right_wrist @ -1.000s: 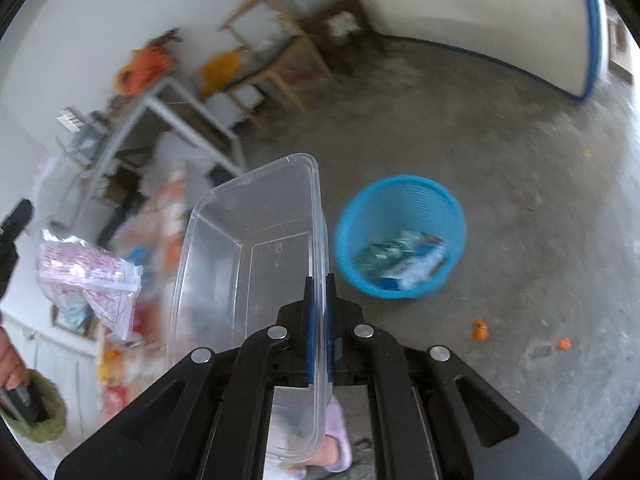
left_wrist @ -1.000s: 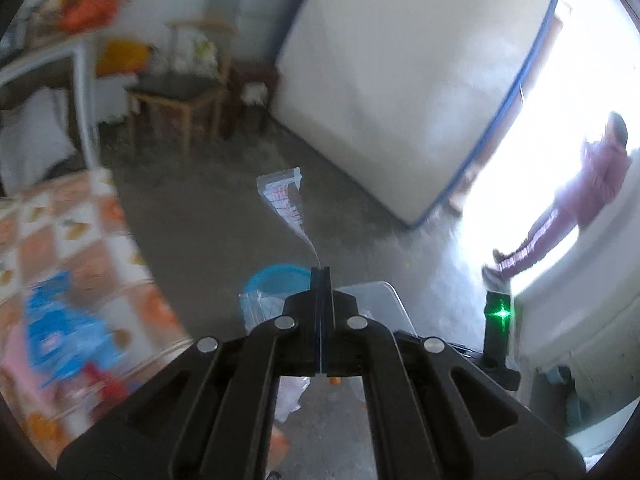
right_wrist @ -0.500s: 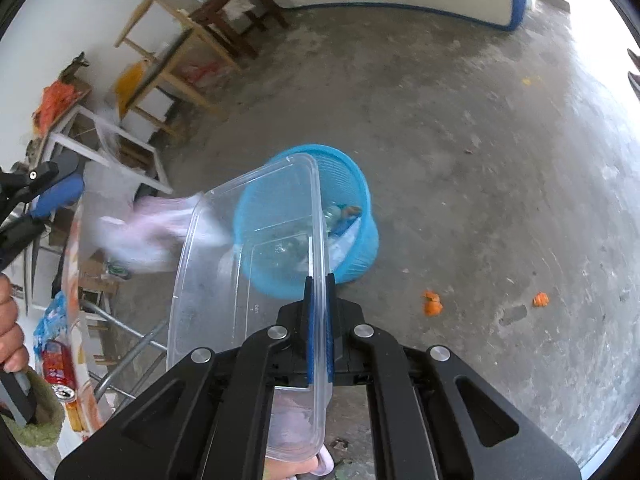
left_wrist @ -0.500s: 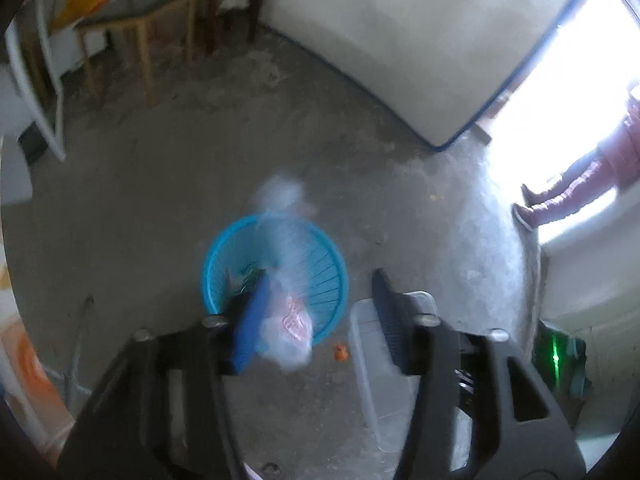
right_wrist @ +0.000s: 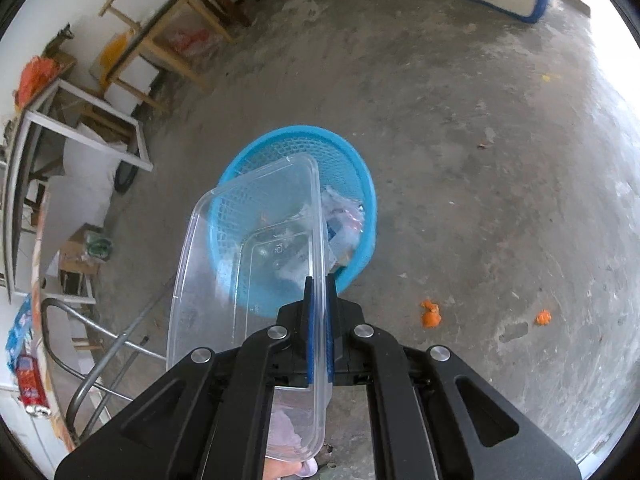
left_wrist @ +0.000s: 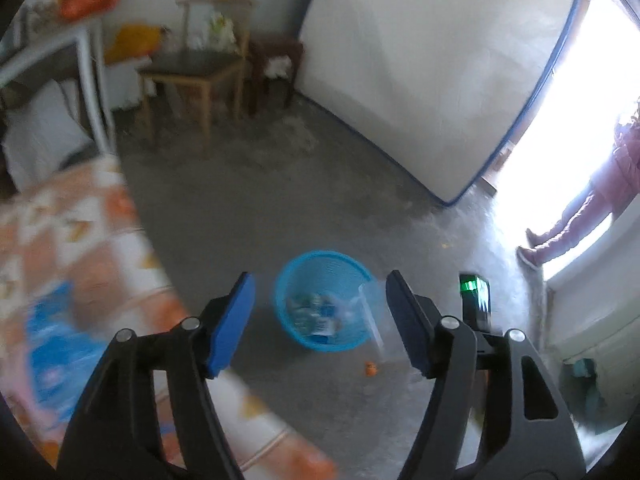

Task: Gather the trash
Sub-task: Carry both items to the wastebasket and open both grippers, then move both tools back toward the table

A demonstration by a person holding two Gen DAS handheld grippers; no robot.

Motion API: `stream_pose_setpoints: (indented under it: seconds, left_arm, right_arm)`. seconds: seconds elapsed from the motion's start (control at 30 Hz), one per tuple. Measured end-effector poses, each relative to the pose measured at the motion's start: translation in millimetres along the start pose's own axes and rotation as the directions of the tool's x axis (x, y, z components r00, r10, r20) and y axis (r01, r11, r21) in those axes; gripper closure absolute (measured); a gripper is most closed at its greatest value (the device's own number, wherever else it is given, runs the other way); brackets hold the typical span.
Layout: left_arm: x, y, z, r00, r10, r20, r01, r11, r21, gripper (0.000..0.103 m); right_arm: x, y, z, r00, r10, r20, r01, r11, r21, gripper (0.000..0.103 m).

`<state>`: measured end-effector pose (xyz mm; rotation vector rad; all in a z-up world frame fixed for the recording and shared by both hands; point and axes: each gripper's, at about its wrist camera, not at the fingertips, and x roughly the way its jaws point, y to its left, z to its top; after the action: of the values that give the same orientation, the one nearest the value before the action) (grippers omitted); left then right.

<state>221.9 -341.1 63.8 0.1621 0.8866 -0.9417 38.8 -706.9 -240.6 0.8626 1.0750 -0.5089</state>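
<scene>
You are at the drop-off step of the clean-up. Your right claw (right_wrist: 319,312) is clenched on the side wall of the clear rectangular plastic food tub (right_wrist: 256,264), which hangs tilted over the round blue mesh plastic waste basket (right_wrist: 352,168) on the grey concrete floor (right_wrist: 480,140). Your left claw (left_wrist: 320,320) has just been opening; its jaws stand released with nothing between them, and the crumpled clear plastic bag (right_wrist: 344,216) lies inside the basket among other wrappers.

Your next move, as I judge it, is to bring the tub squarely above the rim and let go, so that it falls in and does not catch on the edge or tip the light basket over.

By count: one basket, one tub, two claws. Two orange peel scraps (right_wrist: 430,314) lie loose on the floor near the basket, apart from each other; those look left to gather.
</scene>
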Motion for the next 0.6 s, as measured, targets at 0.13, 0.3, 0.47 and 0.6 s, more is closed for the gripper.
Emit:
stream_pose_setpoints:
  seconds: [0.13,0.3,0.47,0.6]
  left_arm:
    - [-64,37,-36,0.994,0.079,0.079,-0.077,0.997,-0.022,0.029]
    - [-122,90,-91,0.972,0.198,0.126,-0.180,0.973,-0.142,0.028]
    - [-158,121,-134,0.945,0.271,0.182,-0.226,0.946,-0.233,0.027]
    - [-175,137,-150,0.933,0.291,0.210,-0.230,0.934,-0.274,0.026]
  right_arm:
    - [27,17,29,1.000,-0.031,0.001,0.031,0.999,-0.007,0.091]
    - [49,27,43,0.990,-0.134,0.045,0.136,0.990,-0.040,0.058]
    - [34,27,19,0.986,-0.145,0.079,0.151,0.986,-0.066,0.058]
    - [-4,31,-10,0.987,-0.107,0.122,0.120,0.987,-0.106,0.058]
